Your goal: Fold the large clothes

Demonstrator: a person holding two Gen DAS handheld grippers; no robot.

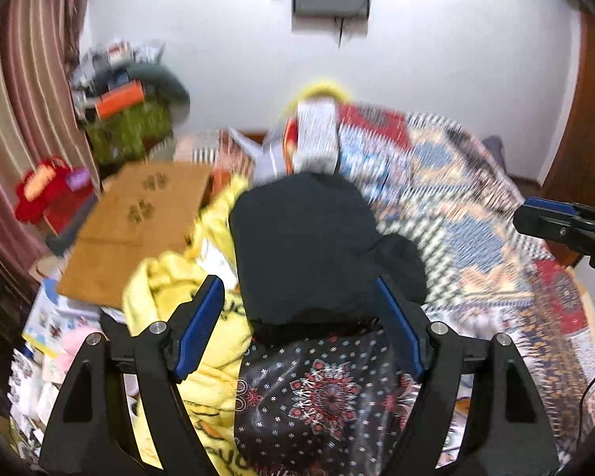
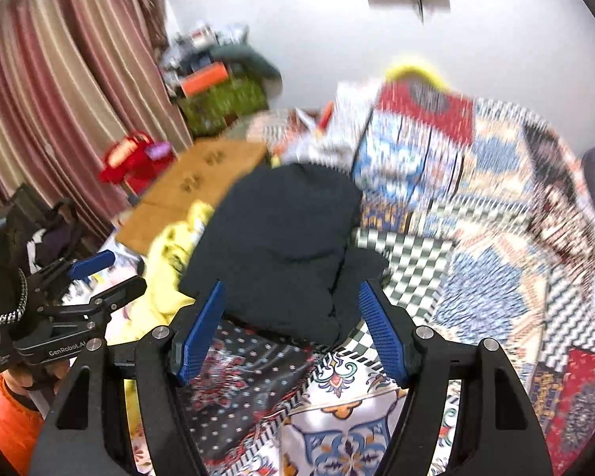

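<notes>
- the dark folded garment [image 1: 309,246] lies in a compact bundle on the patchwork bedspread [image 1: 472,214], roughly at the middle of the bed.
- a dark floral-print cloth [image 1: 321,392] lies spread on the near side of the garment, its edge tucked just under the garment's near edge.
- a yellow blanket [image 1: 178,289] is bunched up against the garment's left side, touching it.
- a brown cardboard sheet [image 1: 139,222] with paw prints lies beyond the blanket, further left of the garment.
- a stack of folded patterned fabrics [image 1: 317,131] sits just behind the garment, toward the white wall.
- the left gripper [image 1: 301,325] hangs above the garment's near edge, its blue-padded fingers spread wide on either side, holding nothing.
- the right gripper [image 2: 293,325] hangs over the same near edge, fingers likewise wide apart and empty; no pad touches the cloth as far as the blur lets one tell.
- in the right wrist view the left gripper [image 2: 99,273] shows to the left of the garment, over the blanket.
- striped pink curtains [image 2: 59,91] hang well to the left of the garment.
</notes>
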